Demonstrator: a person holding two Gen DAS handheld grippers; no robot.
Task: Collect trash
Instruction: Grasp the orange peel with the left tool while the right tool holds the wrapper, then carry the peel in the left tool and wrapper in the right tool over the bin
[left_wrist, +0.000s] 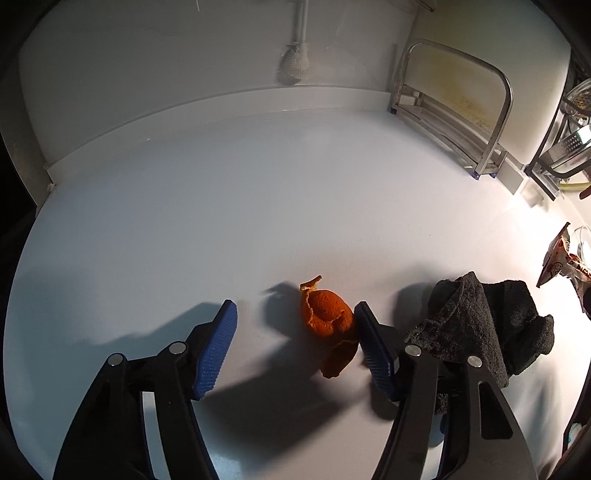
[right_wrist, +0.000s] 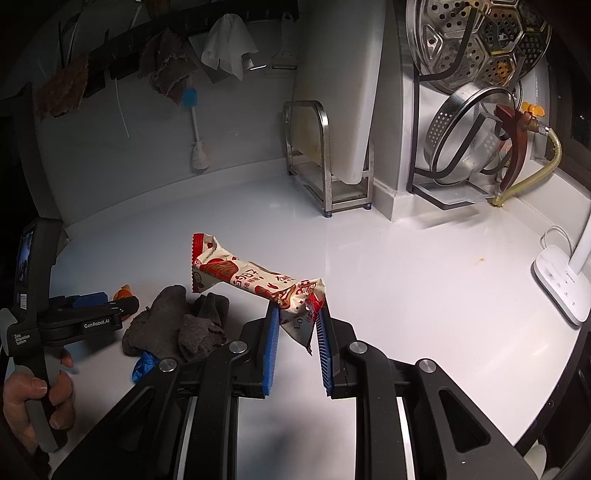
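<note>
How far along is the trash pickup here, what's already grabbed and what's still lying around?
Roughly halfway. The right gripper has its jaws shut on the snack wrapper, lifted off the white counter. The left gripper straddles the orange peel; one pad touches it, not yet clamped. A dark cloth lies beside it. No bin is visible, so nothing looks disposed of.

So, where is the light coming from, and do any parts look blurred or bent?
Left wrist view: light comes from the right; the orange peel and the gripper fingers cast shadows leftward, and the counter's back edge bows. Right wrist view: the snack wrapper looks sharp, while the corners go dark.
</note>
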